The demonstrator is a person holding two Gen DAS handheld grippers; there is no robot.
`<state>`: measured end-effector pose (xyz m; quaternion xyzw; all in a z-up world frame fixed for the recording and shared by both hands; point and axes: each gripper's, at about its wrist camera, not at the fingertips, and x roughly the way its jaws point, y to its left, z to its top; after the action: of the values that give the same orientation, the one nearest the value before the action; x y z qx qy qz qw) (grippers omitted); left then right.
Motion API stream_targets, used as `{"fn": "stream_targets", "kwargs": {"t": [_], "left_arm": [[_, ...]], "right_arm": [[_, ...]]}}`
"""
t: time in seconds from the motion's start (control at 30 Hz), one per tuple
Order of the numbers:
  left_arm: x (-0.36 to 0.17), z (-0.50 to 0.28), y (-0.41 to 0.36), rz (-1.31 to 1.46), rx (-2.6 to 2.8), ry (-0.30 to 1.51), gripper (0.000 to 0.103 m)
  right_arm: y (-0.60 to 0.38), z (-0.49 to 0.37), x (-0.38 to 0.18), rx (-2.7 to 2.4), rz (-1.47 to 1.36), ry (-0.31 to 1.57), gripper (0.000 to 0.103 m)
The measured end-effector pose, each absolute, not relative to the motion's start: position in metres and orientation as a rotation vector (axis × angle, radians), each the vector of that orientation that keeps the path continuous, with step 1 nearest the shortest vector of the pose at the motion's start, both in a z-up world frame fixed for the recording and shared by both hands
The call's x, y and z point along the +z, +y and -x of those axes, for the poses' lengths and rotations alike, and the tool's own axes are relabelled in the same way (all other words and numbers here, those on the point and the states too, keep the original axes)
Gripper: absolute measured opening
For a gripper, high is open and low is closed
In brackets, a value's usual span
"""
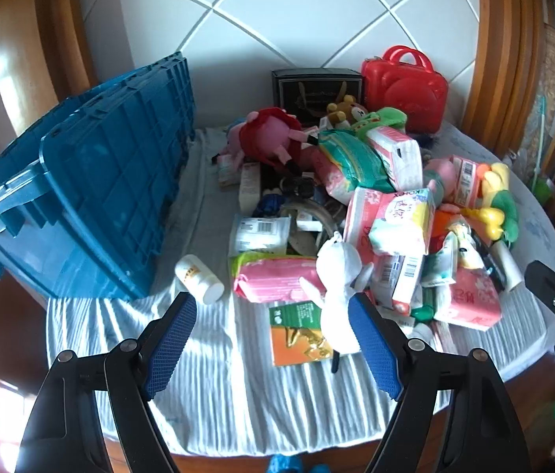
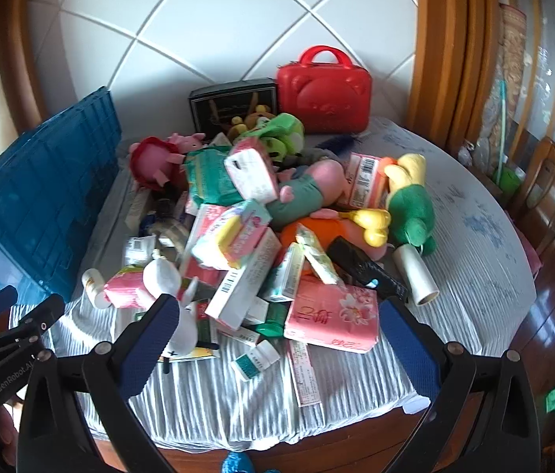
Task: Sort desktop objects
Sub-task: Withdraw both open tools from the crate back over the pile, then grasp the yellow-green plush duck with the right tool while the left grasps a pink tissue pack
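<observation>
Starting leftmost: blue crate (image 1: pixel 80 205), well to the left of and beyond the left gripper (image 1: pixel 273 339), tipped on its side on the striped cloth (image 1: pixel 214 378). Just ahead of the left finger, a small white bottle (image 1: pixel 200 279), lying flat, long axis slanting from far-left to near-right, cap end nearer. Left gripper open, jaws wide, nothing between the pads, hanging above the near edge of the cloth. Ahead and slightly right of it, a pink pack (image 1: pixel 277 278); at its right finger, a white plush toy (image 1: pixel 338 276) draped over an orange and green packet (image 1: pixel 299 333).

Further right, the main heap: tissue packs, boxes, plush animals, piled ahead of both grippers; behind it a black box (image 1: pixel 317 88) and a red case (image 1: pixel 405 86).

Right gripper (image 2: pixel 277 343) likewise open and empty, poised over the near right part of the heap. Straight ahead between its fingers, a small white and green bottle (image 2: pixel 256 358) lying on its side, and just beyond, a pink tissue pack (image 2: pixel 332 319), flat, long axis roughly across the jaws. Off its right finger, a white roll (image 2: pixel 415 276).

Judging by position: white bottle nearer the left gripper and closest to the crate, so likely the left hand's first pick; tissue pack squarely the right hand's. Gripping the white bottle across its short axis would probably call for a roll of the wrist.
</observation>
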<state>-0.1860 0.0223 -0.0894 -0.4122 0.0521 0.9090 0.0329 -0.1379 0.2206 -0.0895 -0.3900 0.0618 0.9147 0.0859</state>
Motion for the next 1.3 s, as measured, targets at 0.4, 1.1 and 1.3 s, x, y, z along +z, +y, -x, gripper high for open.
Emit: {"fn": "stream_targets", "kwargs": {"t": [0.4, 1.1, 1.3], "left_arm": [[-0.104, 0.242, 0.08, 1.236, 2.676, 0.182, 0.08], [-0.141, 0.298, 0.306, 1.384, 2.699, 0.105, 0.08], [-0.155, 0.32, 0.318, 1.459, 2.721, 0.095, 0.08]], "right_arm": [[0.276, 0.166, -0.095, 2.595, 1.133, 0.226, 0.103], [0.504, 0.254, -0.137, 2.626, 1.329, 0.167, 0.103], [0.507, 0.287, -0.156, 2.665, 1.412, 0.173, 0.103]]}}
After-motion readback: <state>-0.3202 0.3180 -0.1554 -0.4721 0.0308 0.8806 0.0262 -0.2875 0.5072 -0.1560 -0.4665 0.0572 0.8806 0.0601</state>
